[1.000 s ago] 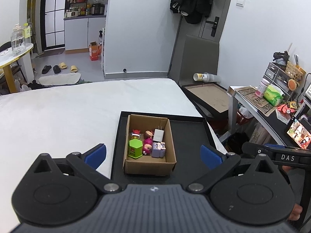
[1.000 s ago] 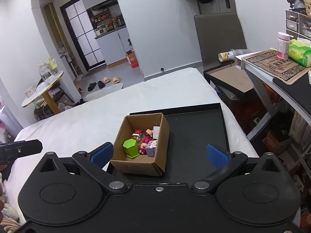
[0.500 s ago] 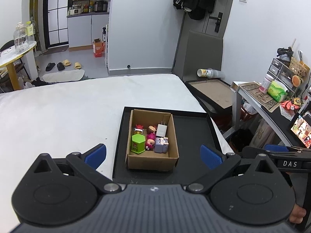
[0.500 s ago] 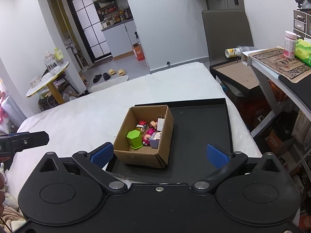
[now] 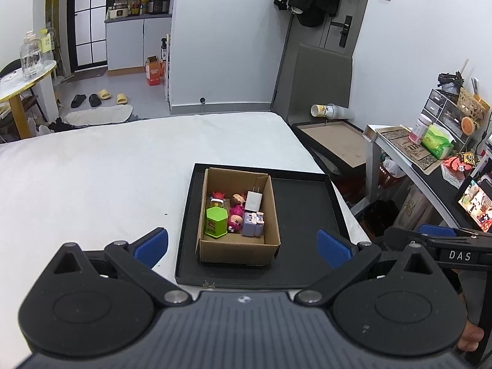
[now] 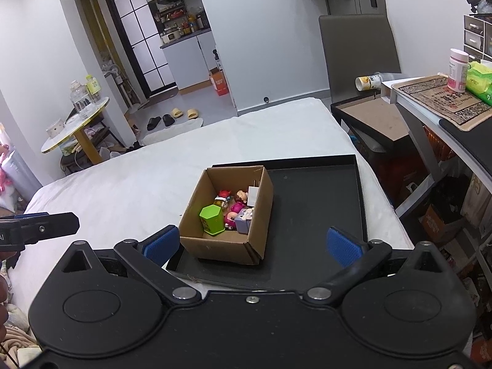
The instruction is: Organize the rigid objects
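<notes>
In the left wrist view the left gripper (image 5: 242,247) hangs with its blue-padded fingers (image 5: 152,243) spread wide and nothing between them, above the near edge of a black tray (image 5: 310,215) that lies on a white bed (image 5: 107,181). A cardboard box (image 5: 238,247) stands in the left part of the tray, and this view looks almost straight down into it: a green hexagonal container (image 5: 216,222) at the near left, a pink figurine (image 5: 235,222) beside it, a lilac block-shaped toy (image 5: 252,224) to the right, a white charger plug (image 5: 254,200) leaning on the right wall, and two small figurines at the back. Only here does the right gripper (image 5: 436,240) appear from outside, at the right edge with a fingertip of the person's hand (image 5: 469,339) below it, and a lit tablet screen (image 5: 476,204) on the desk (image 5: 409,156). The right wrist view sees the same box (image 6: 227,246) from its right corner, so the near wall hides part of the contents; the green container (image 6: 212,219) and pink figurine (image 6: 231,215) show. The right gripper (image 6: 251,244) is likewise wide and empty, one pad overlapping the box's near left corner in the picture. This view alone shows the left gripper's side (image 6: 40,226) at the far left and a pill bottle (image 6: 458,70) on the desk mat. Compared with half a second ago, both cameras have drawn slightly back and up, so box and tray sit higher and smaller in frame; the contents lie as they did.
</notes>
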{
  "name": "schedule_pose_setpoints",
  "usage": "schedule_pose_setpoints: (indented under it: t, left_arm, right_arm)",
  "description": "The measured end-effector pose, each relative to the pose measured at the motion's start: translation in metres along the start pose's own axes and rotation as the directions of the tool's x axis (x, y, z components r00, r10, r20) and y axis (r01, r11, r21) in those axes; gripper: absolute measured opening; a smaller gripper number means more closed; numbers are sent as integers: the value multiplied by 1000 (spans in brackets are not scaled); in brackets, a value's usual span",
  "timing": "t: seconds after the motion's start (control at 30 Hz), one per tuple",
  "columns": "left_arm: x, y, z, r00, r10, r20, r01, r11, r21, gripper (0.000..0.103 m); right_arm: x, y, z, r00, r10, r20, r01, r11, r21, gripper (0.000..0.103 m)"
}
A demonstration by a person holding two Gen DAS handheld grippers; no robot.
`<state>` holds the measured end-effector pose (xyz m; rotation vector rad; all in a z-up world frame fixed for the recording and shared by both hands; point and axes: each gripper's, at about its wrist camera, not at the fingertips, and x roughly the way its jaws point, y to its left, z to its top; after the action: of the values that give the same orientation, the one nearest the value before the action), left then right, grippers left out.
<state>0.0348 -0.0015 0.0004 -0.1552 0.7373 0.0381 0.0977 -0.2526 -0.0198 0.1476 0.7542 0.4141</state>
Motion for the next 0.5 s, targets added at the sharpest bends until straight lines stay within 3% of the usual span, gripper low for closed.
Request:
schedule_pose_setpoints:
  t: [0.5]
  left_arm:
    - [-1, -4, -1, 1000, -3, -11, 3, 1000, 6, 102]
  right_arm:
    - [-3, 0, 1, 1000, 7, -2, -7, 1000, -2, 103]
